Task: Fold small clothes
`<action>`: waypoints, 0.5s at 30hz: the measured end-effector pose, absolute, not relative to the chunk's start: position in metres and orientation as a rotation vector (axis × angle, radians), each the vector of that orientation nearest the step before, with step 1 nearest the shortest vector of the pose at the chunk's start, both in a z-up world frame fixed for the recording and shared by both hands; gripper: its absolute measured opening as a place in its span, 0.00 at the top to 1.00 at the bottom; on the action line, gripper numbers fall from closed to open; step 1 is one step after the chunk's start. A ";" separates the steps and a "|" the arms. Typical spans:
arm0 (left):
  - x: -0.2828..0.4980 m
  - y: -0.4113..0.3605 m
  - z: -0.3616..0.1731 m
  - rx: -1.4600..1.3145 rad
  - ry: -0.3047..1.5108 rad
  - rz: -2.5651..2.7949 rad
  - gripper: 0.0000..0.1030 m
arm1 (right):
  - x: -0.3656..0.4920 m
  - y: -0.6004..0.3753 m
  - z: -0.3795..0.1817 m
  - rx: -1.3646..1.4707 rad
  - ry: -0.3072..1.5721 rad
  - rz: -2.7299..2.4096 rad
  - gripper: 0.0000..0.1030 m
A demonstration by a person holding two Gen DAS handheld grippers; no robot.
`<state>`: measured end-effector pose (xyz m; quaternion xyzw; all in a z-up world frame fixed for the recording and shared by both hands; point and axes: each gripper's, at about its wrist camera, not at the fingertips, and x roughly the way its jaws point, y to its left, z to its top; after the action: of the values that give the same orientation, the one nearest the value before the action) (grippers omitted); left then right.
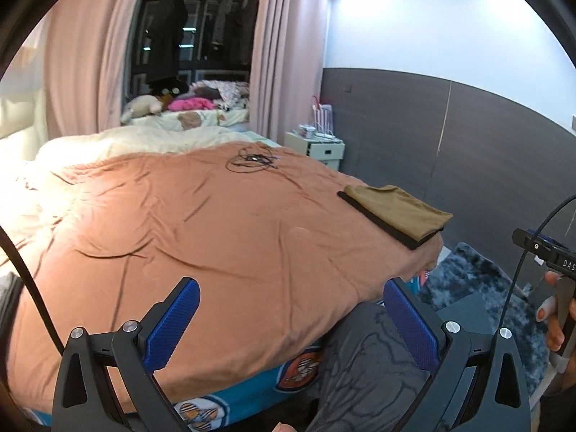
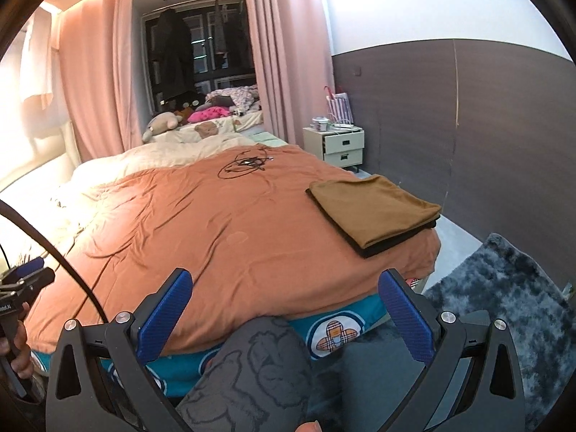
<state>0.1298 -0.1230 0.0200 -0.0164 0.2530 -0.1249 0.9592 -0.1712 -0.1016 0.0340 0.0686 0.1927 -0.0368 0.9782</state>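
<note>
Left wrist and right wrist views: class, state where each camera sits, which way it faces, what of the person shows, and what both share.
Left wrist view: on the left hand-held gripper, open, facing across the orange bedspread; a patterned trouser leg and the right hand show.
Right wrist view: on the right hand-held gripper, open, facing the same bed; the leg and the left hand show.
Shared: folded brown cloth atop a black one, tangled cable, nightstand, pink curtains.

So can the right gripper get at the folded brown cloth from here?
Probably yes. The right gripper is open and holds nothing, and the folded brown cloth lies ahead and to its right on the orange bedcover, with only bare cover between them.
</note>
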 end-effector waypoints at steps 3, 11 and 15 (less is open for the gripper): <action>0.112 -0.116 0.022 -0.036 0.496 -0.240 0.00 | -0.181 -0.102 0.030 0.130 0.390 -0.063 0.00; 0.083 -0.096 0.029 -0.056 0.486 -0.215 0.00 | -0.195 -0.100 0.029 0.139 0.373 -0.028 0.00; 0.075 -0.091 0.031 -0.056 0.478 -0.193 0.00 | -0.196 -0.100 0.027 0.130 0.361 -0.023 0.00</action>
<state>0.0747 -0.0913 0.0309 -0.0275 0.2363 -0.0953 0.9666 -0.1957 -0.1001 0.0273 0.0647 0.1794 -0.0114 0.9816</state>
